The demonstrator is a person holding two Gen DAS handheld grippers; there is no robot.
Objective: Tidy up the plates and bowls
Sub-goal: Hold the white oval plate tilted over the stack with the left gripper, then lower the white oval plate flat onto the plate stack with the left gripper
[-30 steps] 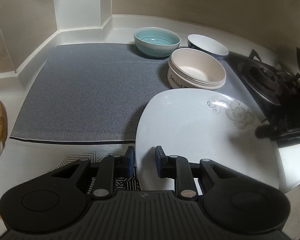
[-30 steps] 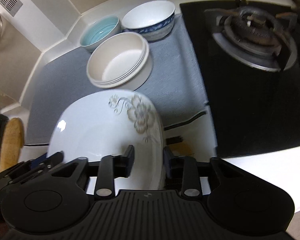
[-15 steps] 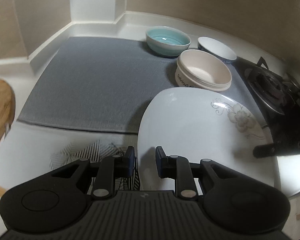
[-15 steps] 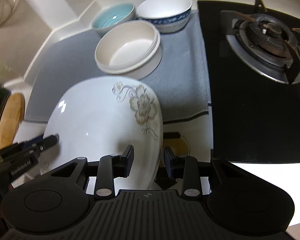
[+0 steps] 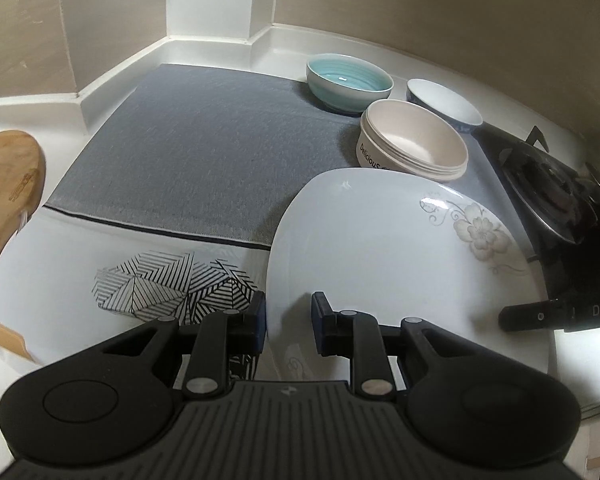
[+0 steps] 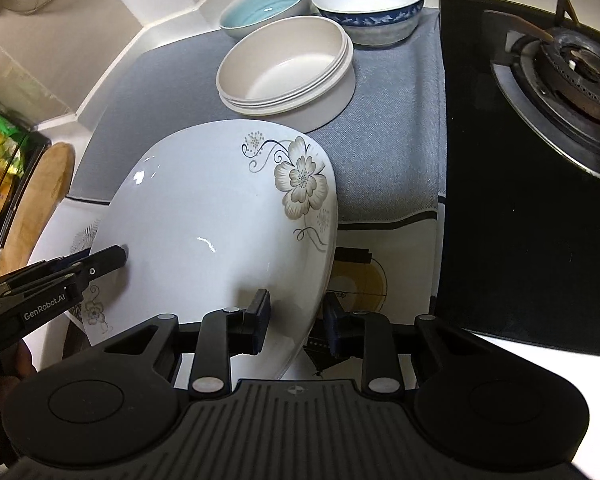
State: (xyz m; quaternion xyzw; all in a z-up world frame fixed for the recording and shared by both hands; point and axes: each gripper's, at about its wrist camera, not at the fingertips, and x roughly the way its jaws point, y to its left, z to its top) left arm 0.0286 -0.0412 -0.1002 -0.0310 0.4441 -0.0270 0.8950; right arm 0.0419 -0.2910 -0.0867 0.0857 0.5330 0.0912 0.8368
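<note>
A white plate (image 5: 380, 248) with a grey flower print hangs tilted above the counter's front edge. My left gripper (image 5: 288, 316) is shut on its left rim, one finger on top and one underneath. That grip also shows in the right wrist view, at the left gripper (image 6: 118, 256). My right gripper (image 6: 296, 316) straddles the plate (image 6: 220, 220) at its right rim. Its jaws are closing, with a thin gap still showing at the outer finger. Behind, on the grey mat (image 5: 200, 152), stand a teal bowl (image 5: 350, 82), a cream bowl (image 5: 414, 146) and a blue-patterned white bowl (image 5: 444, 106).
A black-and-white striped plate (image 5: 160, 284) and a plate with a yellow circle (image 6: 356, 280) lie under the lifted one. The black gas stove (image 6: 560, 64) borders the mat on the right. A wooden board (image 5: 4, 184) sits at the left, and walls close the back corner.
Both wrists have rolled and the plate has tipped with them. More of the striped plate now shows beneath it. The right jaws have drawn slightly closer around the rim.
</note>
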